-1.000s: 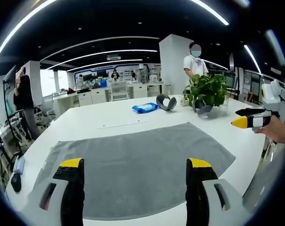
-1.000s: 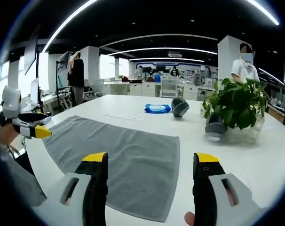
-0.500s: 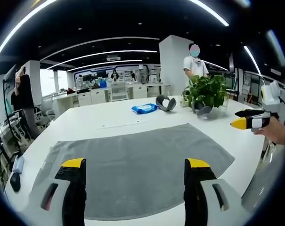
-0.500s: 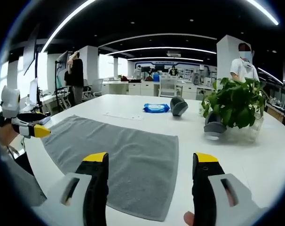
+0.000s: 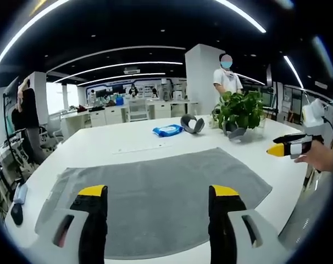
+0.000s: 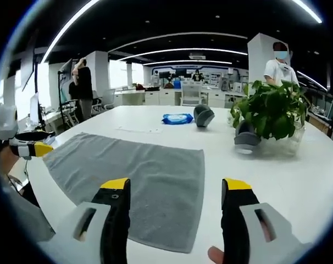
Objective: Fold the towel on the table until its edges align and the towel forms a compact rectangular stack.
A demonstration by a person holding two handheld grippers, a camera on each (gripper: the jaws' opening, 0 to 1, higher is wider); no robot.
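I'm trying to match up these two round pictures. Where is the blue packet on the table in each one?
Left gripper view: the blue packet lies on the white table beyond the grey towel, near the middle.
Right gripper view: the blue packet lies beyond the towel, slightly right of the middle.
Shared landmark: the potted plant stands to the packet's right in both.

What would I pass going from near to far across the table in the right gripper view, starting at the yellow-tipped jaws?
Right gripper → grey towel → potted plant → blue packet → distant desks at the back of the room.
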